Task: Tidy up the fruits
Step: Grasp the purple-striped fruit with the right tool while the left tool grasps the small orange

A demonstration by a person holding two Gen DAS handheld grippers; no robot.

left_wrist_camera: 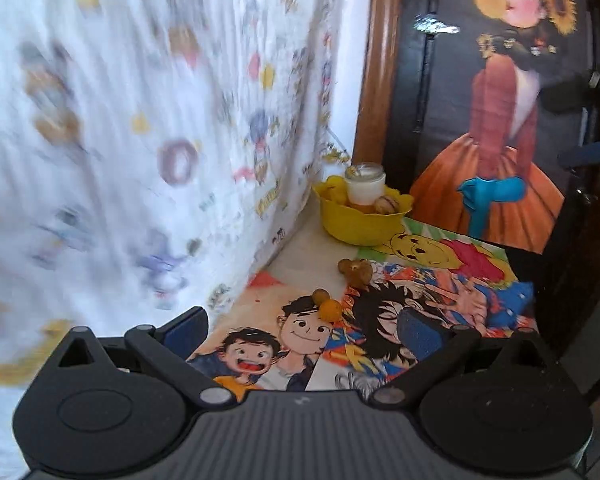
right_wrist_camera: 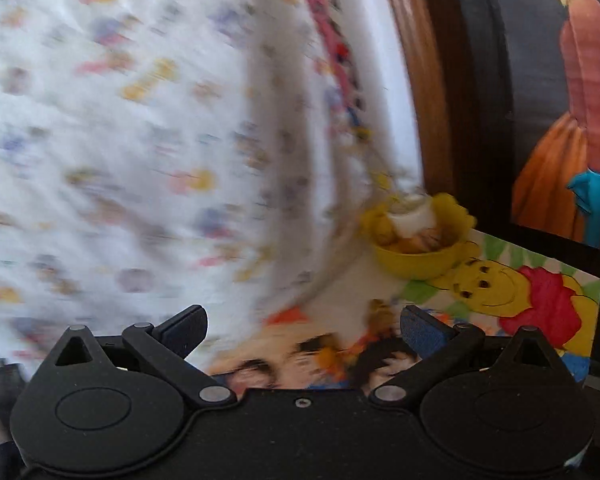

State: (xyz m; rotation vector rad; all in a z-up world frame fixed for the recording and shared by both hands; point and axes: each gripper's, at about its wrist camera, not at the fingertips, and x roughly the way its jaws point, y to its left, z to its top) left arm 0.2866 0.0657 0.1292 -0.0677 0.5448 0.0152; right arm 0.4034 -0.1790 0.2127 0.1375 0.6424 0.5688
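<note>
Both grippers point(left_wrist_camera: 304, 330) point(right_wrist_camera: 304, 330) gape empty; loose fruits point(left_wrist_camera: 327, 305) apparently sit mid-table, yellow bowl point(left_wrist_camera: 356, 224) cornered.

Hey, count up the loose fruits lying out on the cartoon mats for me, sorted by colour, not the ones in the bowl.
Orange fruit: 1
Brown fruit beside it: 1
Brown fruits in the far cluster: about 3, too small to separate surely
Total: about 5

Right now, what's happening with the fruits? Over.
Both jaws open, empty. Loose fruits on the cartoon mat, more in the yellow bowl. White jar sits in the bowl.
</note>
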